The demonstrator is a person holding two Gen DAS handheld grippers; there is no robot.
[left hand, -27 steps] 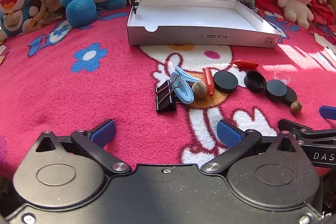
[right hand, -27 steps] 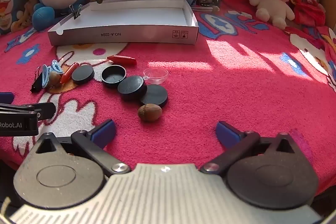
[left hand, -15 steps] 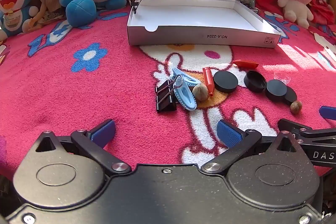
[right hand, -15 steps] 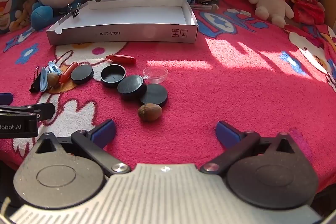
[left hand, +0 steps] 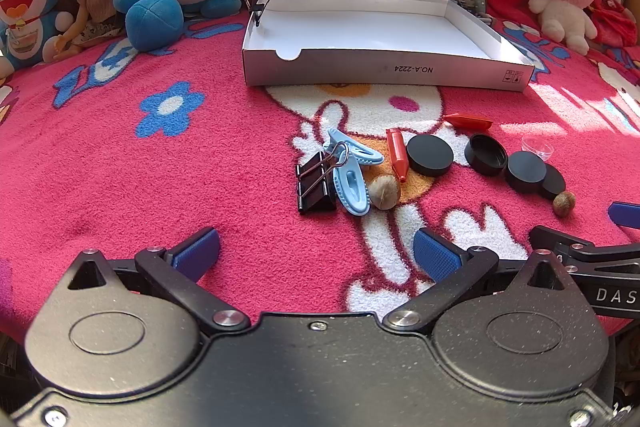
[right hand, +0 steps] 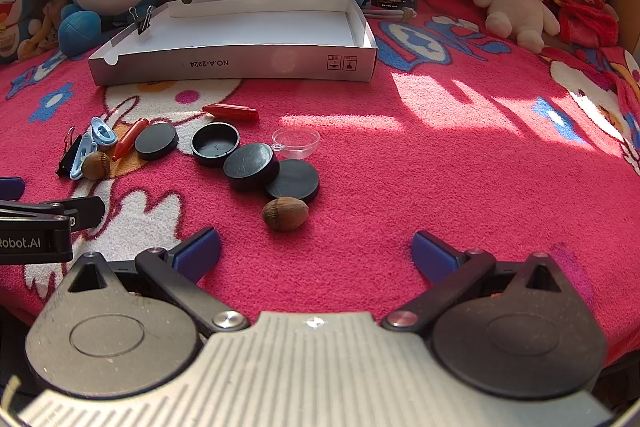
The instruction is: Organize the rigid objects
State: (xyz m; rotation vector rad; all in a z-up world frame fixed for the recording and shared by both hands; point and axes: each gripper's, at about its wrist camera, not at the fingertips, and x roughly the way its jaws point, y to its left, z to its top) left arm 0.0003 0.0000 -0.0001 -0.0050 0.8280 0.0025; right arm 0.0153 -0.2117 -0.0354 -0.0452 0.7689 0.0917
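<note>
Both grippers empty. My left gripper (left hand: 316,247) hangs with jaws spread wide over the pink blanket (left hand: 120,167), nothing between the pads. My right gripper (right hand: 316,247) likewise, jaws fully apart, nothing held.

The loose pieces lie in a strip across the blanket's middle, in front of the white cardboard tray (left hand: 384,69), which sits toward the blanket's far edge by the plush toys. No loose item in the tray yet; only a small clip pinned on its left rim. Sorting not begun, by my reading.

Ahead of the left gripper, slightly right of its centre line: black binder clip (left hand: 316,187), two pale blue clips (left hand: 352,183) leaning on it, then a light nut (left hand: 384,191) touching the nearer blue clip. The binder clip's long axis runs roughly away from me, toward the tray; its wire handles point the far way.

Ahead of the right gripper, just left of centre and close: a brown nut (right hand: 285,213), touching the nearest of the black round lids (right hand: 251,166). Its long axis lies crosswise to my fingers. A clear little cup (right hand: 296,142) sits beyond the lids; two red pieces (right hand: 230,111) lie nearer the tray.

Judgement: the right hand is nearer the brown nut, the left nearer the clip cluster. For the nut, I would shift slightly left and come down.
</note>
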